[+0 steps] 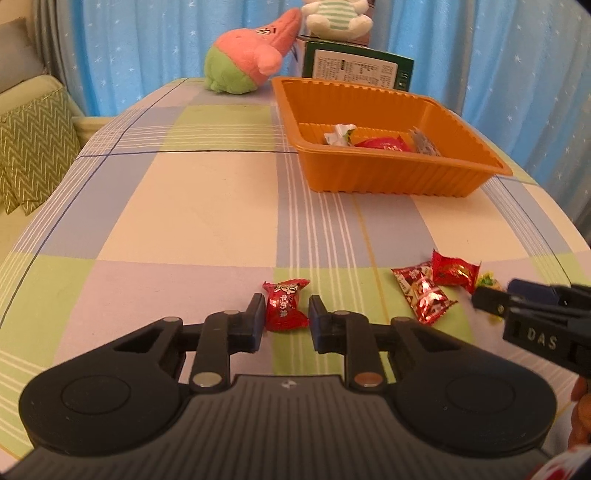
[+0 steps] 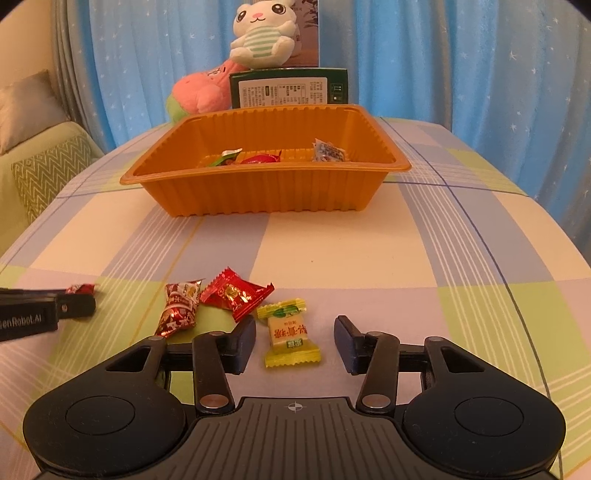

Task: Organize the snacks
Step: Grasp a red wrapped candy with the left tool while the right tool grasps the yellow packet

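Observation:
An orange tray (image 1: 369,177) (image 2: 258,195) stands far on the checked tablecloth and holds three wrapped snacks. My left gripper (image 1: 286,317) is open, its fingers on either side of a red candy (image 1: 285,304) on the cloth. My right gripper (image 2: 295,341) is open around a yellow candy (image 2: 288,338), which lies nearer its left finger. Two red candies lie between the grippers: a patterned one (image 2: 179,312) (image 1: 423,295) and a plain one (image 2: 236,297) (image 1: 454,271). The right gripper also shows in the left wrist view (image 1: 491,299).
A pink and green plush (image 1: 247,55) (image 2: 199,94), a green box (image 1: 356,66) (image 2: 288,86) and a white plush (image 2: 264,33) stand behind the tray. A sofa with a zigzag cushion (image 1: 33,147) is on the left. Blue curtains hang behind.

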Action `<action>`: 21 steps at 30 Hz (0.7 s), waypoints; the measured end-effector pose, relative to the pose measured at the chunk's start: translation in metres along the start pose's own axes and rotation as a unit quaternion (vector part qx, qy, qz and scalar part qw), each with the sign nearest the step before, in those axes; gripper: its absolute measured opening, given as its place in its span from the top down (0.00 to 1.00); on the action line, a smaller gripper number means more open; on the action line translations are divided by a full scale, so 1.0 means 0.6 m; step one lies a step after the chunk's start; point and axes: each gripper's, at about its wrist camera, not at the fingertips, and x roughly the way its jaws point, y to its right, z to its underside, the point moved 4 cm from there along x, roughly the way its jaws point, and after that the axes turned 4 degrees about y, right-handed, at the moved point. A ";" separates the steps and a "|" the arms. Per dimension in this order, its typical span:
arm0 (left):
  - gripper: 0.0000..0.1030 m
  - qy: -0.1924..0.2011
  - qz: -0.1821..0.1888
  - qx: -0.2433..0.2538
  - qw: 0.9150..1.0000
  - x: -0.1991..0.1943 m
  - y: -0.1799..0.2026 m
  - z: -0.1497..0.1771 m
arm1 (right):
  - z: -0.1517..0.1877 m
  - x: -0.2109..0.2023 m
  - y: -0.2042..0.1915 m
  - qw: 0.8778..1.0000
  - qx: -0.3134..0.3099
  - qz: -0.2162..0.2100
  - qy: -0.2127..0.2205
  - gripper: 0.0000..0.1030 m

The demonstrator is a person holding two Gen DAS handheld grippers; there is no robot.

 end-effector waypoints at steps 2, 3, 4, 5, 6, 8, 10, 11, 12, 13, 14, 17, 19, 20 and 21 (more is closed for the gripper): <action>0.83 -0.001 0.002 0.005 1.000 -0.001 0.005 0.002 | 0.000 0.002 -0.004 1.000 -0.009 0.000 0.002 0.54; 0.83 -0.001 0.003 0.004 1.000 -0.002 0.006 0.003 | 0.001 0.002 -0.006 1.000 -0.015 0.002 0.002 0.54; 0.83 -0.001 0.004 0.003 1.000 -0.002 0.006 0.003 | 0.002 0.002 -0.008 1.000 -0.020 0.005 0.003 0.59; 0.84 -0.002 0.005 0.002 1.000 -0.003 0.006 0.003 | 0.003 0.001 -0.009 1.000 -0.024 0.006 0.003 0.65; 0.84 -0.002 0.005 0.001 1.000 -0.004 0.007 0.003 | 0.002 0.000 -0.011 1.000 -0.026 0.006 0.002 0.77; 0.84 -0.003 0.005 0.001 1.000 -0.005 0.008 0.004 | 0.002 -0.001 -0.012 1.000 -0.026 0.005 -0.005 0.79; 0.84 -0.001 0.004 -0.001 1.000 -0.009 0.009 0.003 | 0.002 -0.003 -0.013 1.000 -0.023 0.003 -0.008 0.80; 0.84 0.002 0.002 -0.003 1.000 -0.012 0.011 0.003 | 0.002 -0.004 -0.013 1.000 -0.023 0.003 -0.007 0.80; 0.84 0.004 0.003 -0.004 1.000 -0.016 0.012 0.002 | 0.002 -0.006 -0.013 1.000 -0.023 0.003 -0.006 0.80; 0.84 0.007 0.004 -0.005 1.000 -0.021 0.015 0.000 | 0.001 -0.009 -0.013 1.000 -0.021 0.003 -0.005 0.80; 0.84 0.013 0.006 -0.005 1.000 -0.028 0.018 -0.002 | -0.002 -0.012 -0.013 1.000 -0.019 0.003 -0.003 0.80; 0.84 0.027 0.009 -0.001 1.000 -0.044 0.026 -0.009 | -0.011 -0.025 -0.013 1.000 -0.015 0.003 0.008 0.80; 0.84 0.035 0.012 0.001 0.999 -0.055 0.033 -0.014 | -0.019 -0.035 -0.012 1.000 -0.012 0.002 0.014 0.80; 0.84 0.038 0.013 0.001 0.999 -0.060 0.034 -0.016 | -0.023 -0.041 -0.012 1.000 -0.012 0.001 0.018 0.80; 0.84 0.040 0.014 0.002 0.999 -0.064 0.037 -0.018 | -0.026 -0.047 -0.012 1.000 -0.012 0.000 0.021 0.80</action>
